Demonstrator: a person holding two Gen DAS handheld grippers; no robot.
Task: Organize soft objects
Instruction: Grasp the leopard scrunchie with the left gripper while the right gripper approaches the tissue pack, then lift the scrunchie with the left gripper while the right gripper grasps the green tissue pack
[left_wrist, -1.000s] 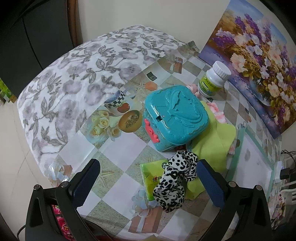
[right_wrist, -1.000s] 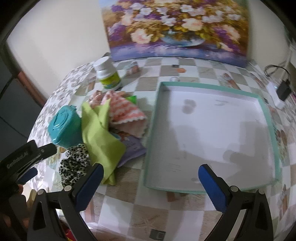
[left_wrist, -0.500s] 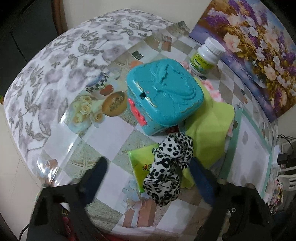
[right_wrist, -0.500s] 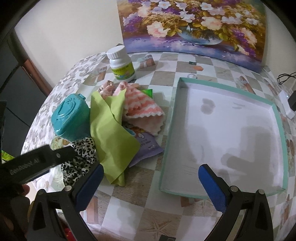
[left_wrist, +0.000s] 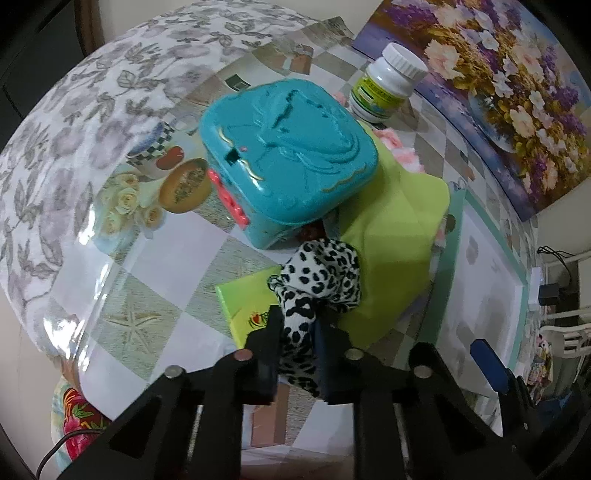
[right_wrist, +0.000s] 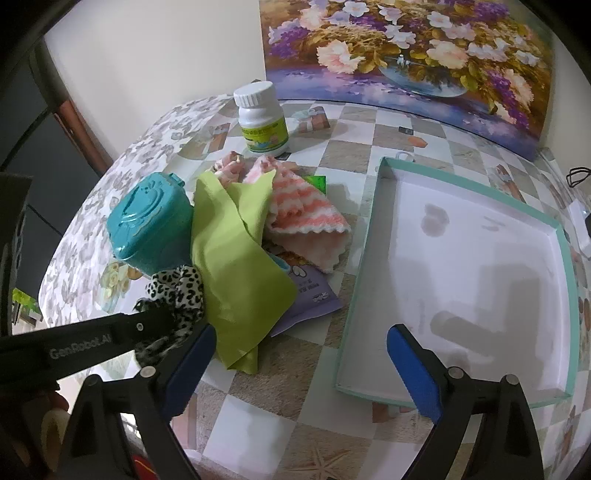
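- The left gripper (left_wrist: 297, 332) has just been closing: a second ago its jaws stood wide on either side of the leopard-print scrunchie (left_wrist: 317, 280), and now the pads pinch the near end of it, so the grip looks made
- The scrunchie has not left the table; its far end lies against the green cloth (left_wrist: 391, 236) and over a corner of the yellow-green packet (left_wrist: 243, 306), just in front of the teal plastic case (left_wrist: 288, 155)
- My reading is that the first soft thing is caught and the next move is a lift and a carry rightward to the tray (right_wrist: 369, 258); the loose loops could drag the green cloth along
- The right gripper (right_wrist: 299, 354) has narrowed only slightly and stands wide and empty, above the table between the pile and the near edge of the tray
- Behind the green cloth, in the right wrist view, lie a pink striped towel (right_wrist: 303, 218) and a purple sachet (right_wrist: 314, 295), both untouched; the white-floored tray beside them holds nothing
- The table (left_wrist: 159, 266) wears a glossy checked cover printed with starfish and teacups, with a grey floral cloth beneath at the far edge
- Farther off stand a white pill bottle (right_wrist: 262, 122), then a flower painting (right_wrist: 406, 48) leaning on a cream wall; a dark doorway shows at the left
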